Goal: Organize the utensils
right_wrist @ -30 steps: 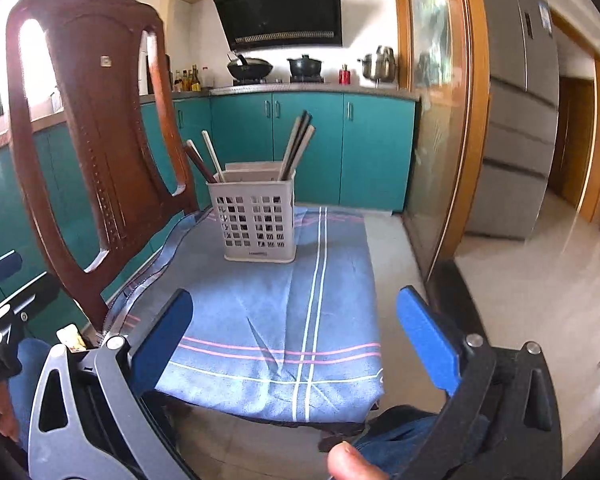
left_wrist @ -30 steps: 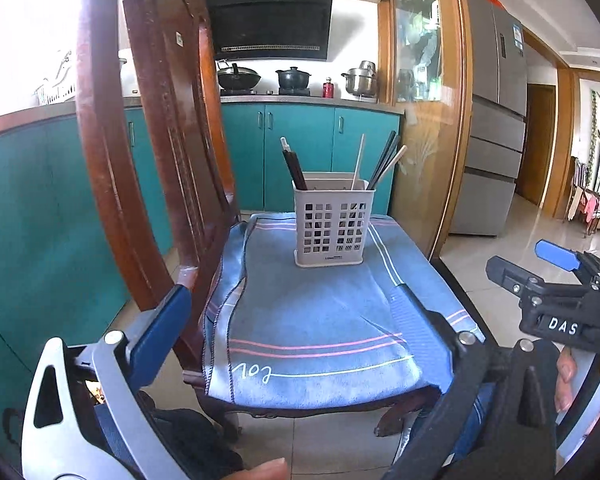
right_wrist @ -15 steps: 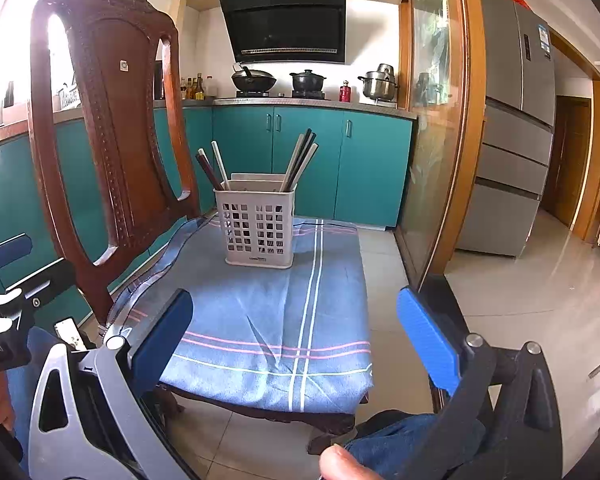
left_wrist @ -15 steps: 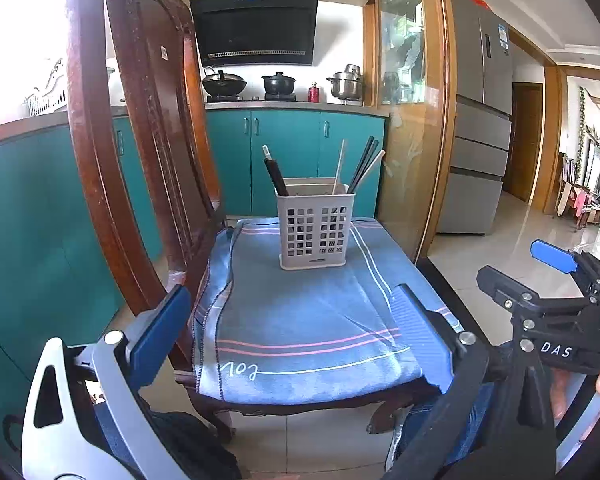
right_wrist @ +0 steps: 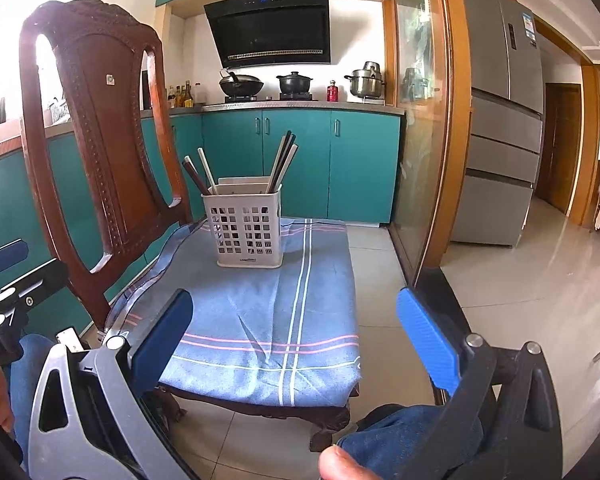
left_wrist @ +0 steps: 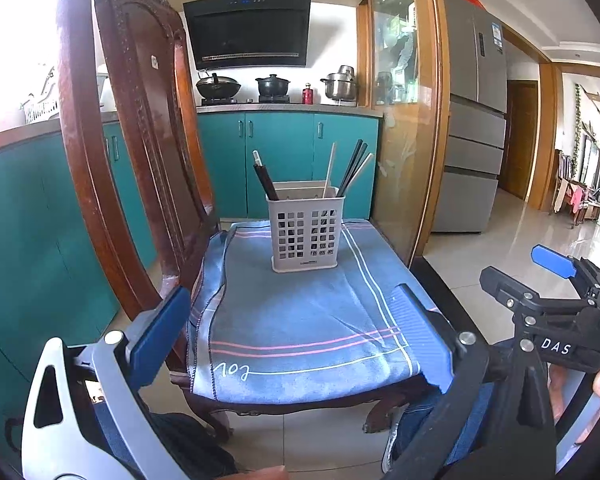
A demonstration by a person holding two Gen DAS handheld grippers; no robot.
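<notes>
A grey perforated utensil holder (left_wrist: 305,229) stands at the far end of a chair seat covered by a blue cloth (left_wrist: 300,320). Several dark and pale chopsticks (left_wrist: 352,168) stick up out of it. It also shows in the right wrist view (right_wrist: 247,229), with the chopsticks (right_wrist: 282,162) leaning in it. My left gripper (left_wrist: 292,320) is open and empty, back from the seat's near edge. My right gripper (right_wrist: 296,328) is open and empty, also short of the seat; it shows in the left wrist view (left_wrist: 548,264) at the right.
The wooden chair back (right_wrist: 100,128) rises at the left of the seat. A glass sliding door with a wooden frame (right_wrist: 428,120) stands at the right. Teal kitchen cabinets (left_wrist: 284,160) lie behind. Tiled floor (right_wrist: 520,280) spreads to the right. My knees in jeans (right_wrist: 412,428) are below.
Both grippers have pulled back and risen away from the chair; the holder looks smaller and farther. Both stay open and empty.
</notes>
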